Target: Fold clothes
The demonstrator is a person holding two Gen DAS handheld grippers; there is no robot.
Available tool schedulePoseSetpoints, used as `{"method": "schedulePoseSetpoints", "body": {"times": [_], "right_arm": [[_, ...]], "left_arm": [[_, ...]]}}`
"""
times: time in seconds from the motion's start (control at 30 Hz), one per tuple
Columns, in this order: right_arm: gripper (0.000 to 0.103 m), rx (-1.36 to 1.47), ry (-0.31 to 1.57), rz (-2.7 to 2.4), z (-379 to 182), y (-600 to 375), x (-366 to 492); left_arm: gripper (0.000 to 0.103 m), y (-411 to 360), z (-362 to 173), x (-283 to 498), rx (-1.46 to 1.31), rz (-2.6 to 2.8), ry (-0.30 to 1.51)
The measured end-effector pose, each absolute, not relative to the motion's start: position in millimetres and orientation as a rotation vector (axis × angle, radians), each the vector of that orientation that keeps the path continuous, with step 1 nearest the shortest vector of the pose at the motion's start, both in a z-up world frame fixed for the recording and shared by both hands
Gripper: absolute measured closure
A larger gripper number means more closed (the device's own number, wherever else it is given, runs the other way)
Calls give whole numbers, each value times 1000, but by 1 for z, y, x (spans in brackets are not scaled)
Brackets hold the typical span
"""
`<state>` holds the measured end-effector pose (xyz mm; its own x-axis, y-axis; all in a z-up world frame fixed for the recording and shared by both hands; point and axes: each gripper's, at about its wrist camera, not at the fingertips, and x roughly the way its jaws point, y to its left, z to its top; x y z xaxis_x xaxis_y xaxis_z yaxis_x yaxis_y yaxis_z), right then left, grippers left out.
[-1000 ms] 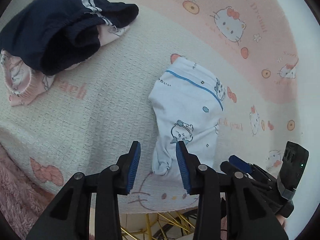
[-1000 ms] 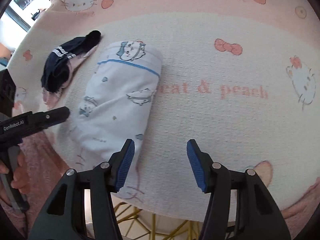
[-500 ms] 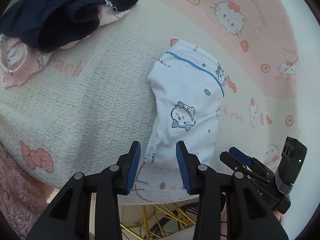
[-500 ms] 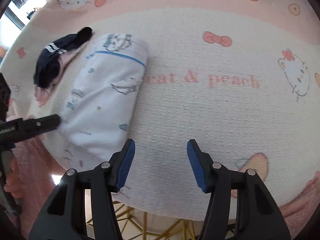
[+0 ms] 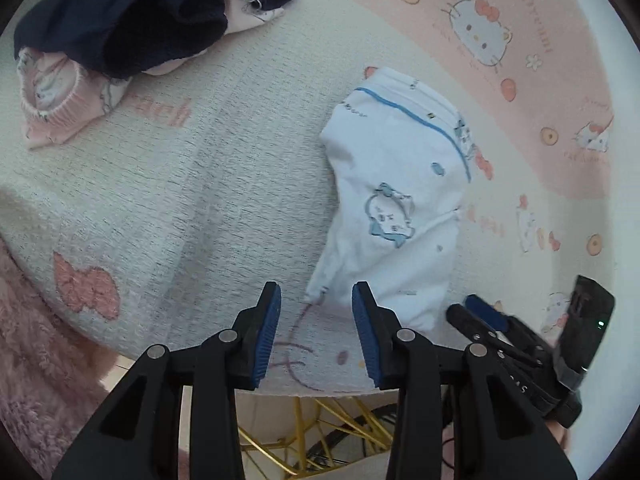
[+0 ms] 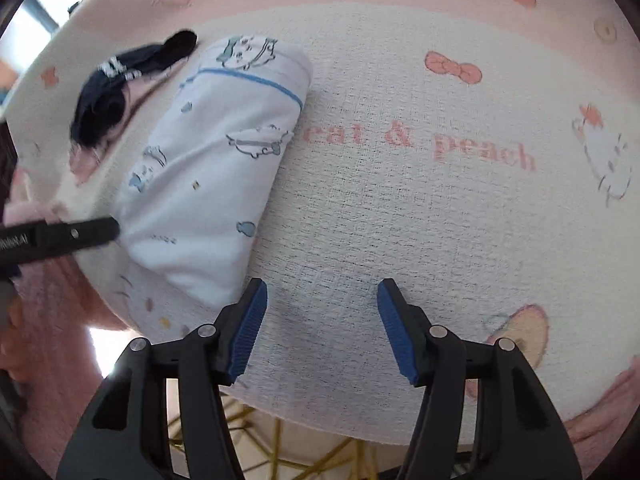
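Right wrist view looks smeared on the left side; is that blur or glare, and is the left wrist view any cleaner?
Right wrist view: motion blur smears the dark garment and the left gripper; bright window glare sits only at the top-left corner. Left wrist view: sharper, the white printed garment reads clearly; fisheye bends the blanket's edge in both.

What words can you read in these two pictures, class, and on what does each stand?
"& peach", pink letters on the blanket; the word before it is partly hidden.
Small pink script by the blanket's cat drawings: too blurred.
White lettering on the left gripper: cut off, unreadable.
Tiny print on the white garment: unreadable.
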<state>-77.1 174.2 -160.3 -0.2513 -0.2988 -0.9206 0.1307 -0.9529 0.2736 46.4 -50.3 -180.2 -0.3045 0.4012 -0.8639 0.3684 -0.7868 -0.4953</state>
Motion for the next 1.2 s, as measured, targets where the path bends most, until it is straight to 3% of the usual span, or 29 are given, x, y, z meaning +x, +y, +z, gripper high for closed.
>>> {"method": "schedulePoseSetpoints", "body": {"times": [0.13, 0.3, 0.37, 0.4, 0.43, 0.63, 0.7, 0.97, 1.07, 1.2], "right_arm": [[43, 1648, -514, -2163, -156, 184, -87], [39, 1639, -394, -2168, -161, 162, -96], [53, 1631, -319, -2174, -162, 152, -94], [83, 1636, -352, -2132, -164, 152, -93], [91, 1641, -390, -2087, -166, 153, -93], [93, 1624, -382, -2078, -164, 148, -85], [93, 1607, -389, -2040, -160, 142, -83], [90, 1633, -240, -1922, -147, 120, -73], [79, 1602, -205, -2130, -120, 152, -95], [46, 1480, -332, -2283, -94, 177, -140]], "left_arm": [[64, -47, -189, 58, -1806, 2176, -1212], [64, -52, -201, 71, -1803, 2128, -1262], [64, -53, -205, 70, -1807, 2145, -1266], [64, -54, -205, 66, -1808, 2163, -1260], [64, -52, -205, 59, -1805, 2185, -1253], [64, -56, -188, 33, -1770, 2362, -1067], [64, -61, -184, 32, -1753, 2380, -1090], [63, -63, -198, 51, -1780, 2230, -1270], [63, -52, -208, 52, -1792, 2139, -1311], [63, -51, -214, 47, -1805, 2136, -1371]]}}
